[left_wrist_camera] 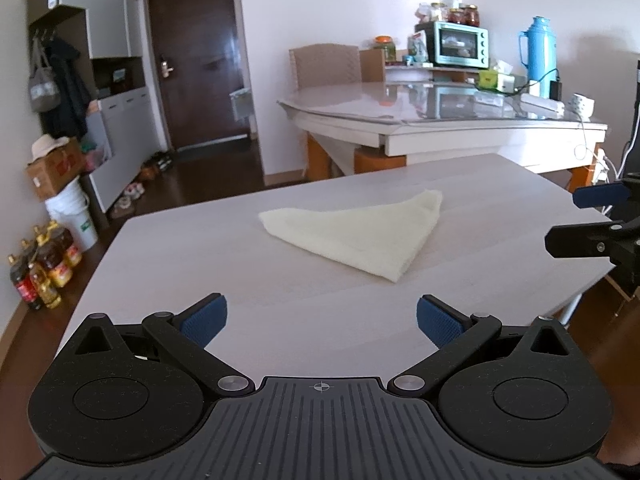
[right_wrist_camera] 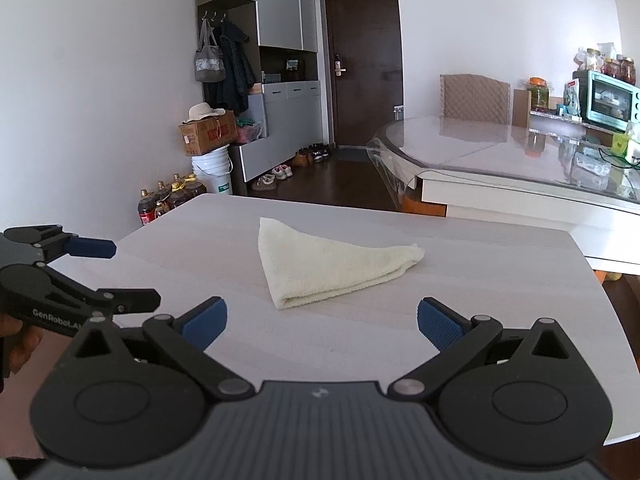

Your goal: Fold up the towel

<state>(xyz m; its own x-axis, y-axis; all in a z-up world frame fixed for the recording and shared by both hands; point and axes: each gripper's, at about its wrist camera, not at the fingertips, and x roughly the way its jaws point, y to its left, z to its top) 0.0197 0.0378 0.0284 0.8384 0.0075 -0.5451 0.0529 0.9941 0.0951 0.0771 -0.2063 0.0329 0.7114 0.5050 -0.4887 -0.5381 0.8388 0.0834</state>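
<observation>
Bare worktop (left_wrist_camera: 248,320) all across the lower middle of the left wrist view, nothing between the spread blue pads and the towel (left_wrist_camera: 356,232), which lies alone at centre frame. Open surface runs to left and right of it too. At the right edge, the right hand-held gripper (left_wrist_camera: 560,220) juts in over the worktop corner. In the right wrist view the left hand-held gripper (right_wrist_camera: 136,276) crowds the left edge; the centre lane is free.
</observation>
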